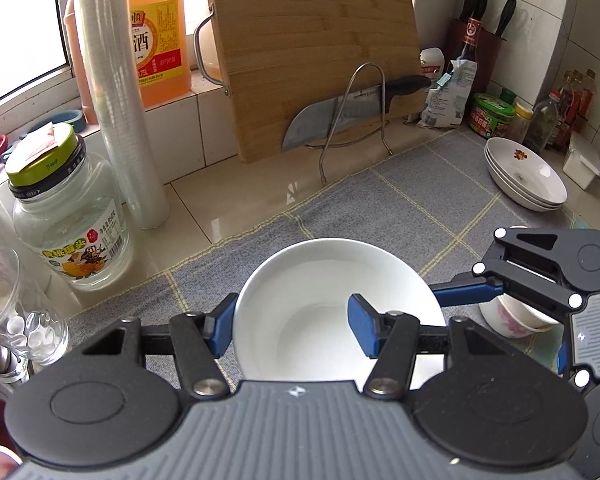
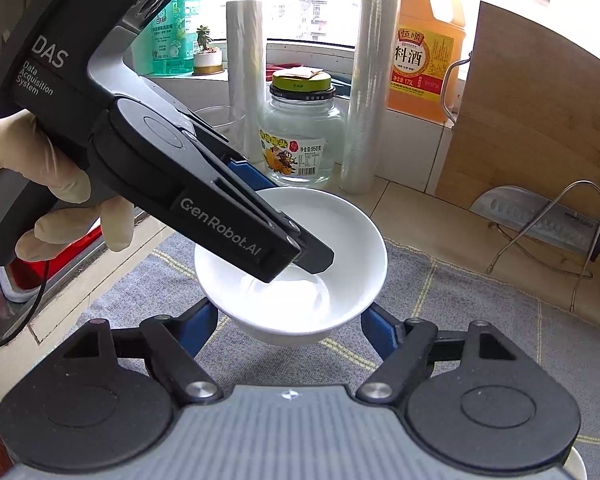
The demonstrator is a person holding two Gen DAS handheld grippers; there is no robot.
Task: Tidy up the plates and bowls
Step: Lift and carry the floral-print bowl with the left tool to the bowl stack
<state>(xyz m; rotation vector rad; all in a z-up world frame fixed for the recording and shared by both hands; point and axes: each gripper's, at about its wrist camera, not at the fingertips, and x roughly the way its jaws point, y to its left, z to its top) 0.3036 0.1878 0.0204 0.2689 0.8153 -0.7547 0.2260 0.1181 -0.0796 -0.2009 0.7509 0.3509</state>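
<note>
The white bowl [image 1: 332, 304] hung above the grey checked cloth [image 1: 400, 208] on the table, gripped from two sides. The left gripper [image 1: 292, 328] had its jaws pinching the bowl's wall at the near left, one blue pad outside the rim and the other inside the basin. The right gripper [image 2: 288, 328] had its jaws closed across the bowl's base, a blue pad pressed against each side of it. In the right wrist view a gloved hand [image 2: 32, 172] held the left gripper's handle, and the bowl tilted slightly toward that camera. A stack of white plates [image 1: 524, 174] sat far right on the cloth, and a small flowered cup [image 1: 508, 316] stood just beside the bowl. Behind stood a glass jar [image 1: 68, 216], a bamboo cutting board [image 1: 312, 48] and a cleaver [image 1: 340, 116] in a wire rack.
</note>
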